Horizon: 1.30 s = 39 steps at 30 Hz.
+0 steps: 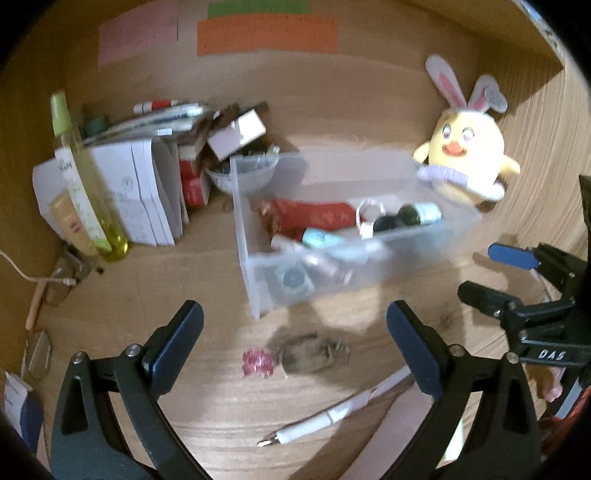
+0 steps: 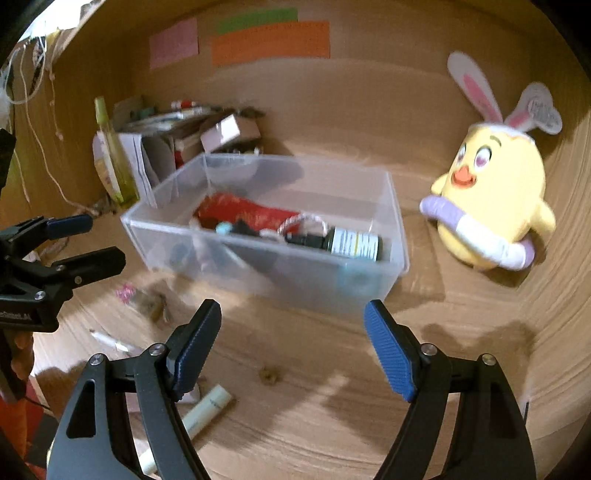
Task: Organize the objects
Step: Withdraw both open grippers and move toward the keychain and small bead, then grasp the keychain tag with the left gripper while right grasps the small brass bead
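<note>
A clear plastic bin (image 1: 258,273) (image 2: 266,266) sits mid-desk, holding a red packet (image 1: 310,214) (image 2: 243,210), a dark bottle (image 2: 347,242) and other small items. In front of it lie a small glass bottle with a pink cap (image 1: 306,356) (image 2: 147,301) and a white pen (image 1: 332,413). My left gripper (image 1: 295,332) hovers open above that bottle, nothing between its fingers. My right gripper (image 2: 293,332) is open and empty near the bin's front wall; a pale tube (image 2: 207,410) lies by its left finger. Each gripper shows at the edge of the other's view.
A yellow plush chick with rabbit ears (image 1: 465,155) (image 2: 491,199) leans at the right. Books, boxes and a yellow-green spray bottle (image 1: 85,184) (image 2: 112,158) crowd the back left corner. Coloured notes (image 1: 266,33) hang on the wooden back wall. A cable (image 1: 22,273) trails at left.
</note>
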Motion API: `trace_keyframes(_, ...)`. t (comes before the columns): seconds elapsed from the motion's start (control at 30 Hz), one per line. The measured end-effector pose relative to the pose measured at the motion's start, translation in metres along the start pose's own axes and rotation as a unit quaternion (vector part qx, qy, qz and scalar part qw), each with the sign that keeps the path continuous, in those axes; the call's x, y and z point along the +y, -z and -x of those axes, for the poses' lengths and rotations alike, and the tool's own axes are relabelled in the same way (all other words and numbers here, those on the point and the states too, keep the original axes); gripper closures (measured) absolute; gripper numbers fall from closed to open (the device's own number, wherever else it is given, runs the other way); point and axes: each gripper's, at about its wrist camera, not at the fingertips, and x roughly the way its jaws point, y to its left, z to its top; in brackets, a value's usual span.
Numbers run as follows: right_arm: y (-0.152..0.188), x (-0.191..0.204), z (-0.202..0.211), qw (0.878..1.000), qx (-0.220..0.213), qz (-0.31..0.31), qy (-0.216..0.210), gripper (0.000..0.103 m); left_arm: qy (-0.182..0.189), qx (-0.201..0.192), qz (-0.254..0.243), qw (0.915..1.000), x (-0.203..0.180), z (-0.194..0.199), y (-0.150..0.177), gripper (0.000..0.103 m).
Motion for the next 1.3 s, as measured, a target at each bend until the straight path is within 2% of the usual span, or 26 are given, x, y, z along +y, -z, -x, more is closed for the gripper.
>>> trace_keyframes(0.17, 0.012, -0.001, -0.009, 1.0, 0.022, -0.005, -0.004, 0.026, 0.01, 0.038, 0.002, 0.9992, 0.0, -0.015, 0.017, 0.002)
trace_keyframes(0.27, 0.019, -0.001, -0.014, 0.999, 0.035, -0.009, -0.01, 0.035, 0.015, 0.045, 0.002, 0.9989, -0.001, -0.019, 0.024, 0.003)
trace_keyframes(0.33, 0.023, -0.001, -0.016, 0.999, 0.042, -0.008, -0.014, 0.041, 0.012, 0.043, 0.002, 0.999, 0.0, -0.019, 0.027, 0.009)
trace_keyframes(0.4, 0.025, 0.001, -0.016, 0.999, 0.046, -0.005, -0.016, 0.05, 0.014, 0.052, 0.0, 0.9986, 0.001, -0.021, 0.029, 0.03)
trace_keyframes(0.67, 0.032, 0.006, -0.021, 0.997, 0.065, 0.008, -0.03, 0.074, 0.044, 0.074, 0.021, 0.996, 0.006, -0.023, 0.035, 0.048)
trace_keyframes(0.87, 0.034, 0.008, -0.026, 0.997, 0.073, 0.017, -0.028, 0.079, 0.05, 0.083, 0.006, 0.9953, 0.003, -0.019, 0.038, 0.049)
trace_keyframes(1.07, 0.031, 0.012, -0.03, 0.996, 0.077, 0.024, -0.03, 0.088, 0.049, 0.101, 0.0, 0.9937, 0.002, -0.03, 0.036, 0.049)
trace_keyframes(1.2, 0.03, 0.011, -0.03, 0.996, 0.075, 0.019, -0.033, 0.091, 0.06, 0.107, -0.005, 0.9924, 0.001, -0.036, 0.03, 0.049)
trace_keyframes(1.3, 0.03, 0.01, -0.031, 0.997, 0.074, 0.016, -0.033, 0.091, 0.055, 0.107, -0.012, 0.9926, -0.002, -0.041, 0.026, 0.049)
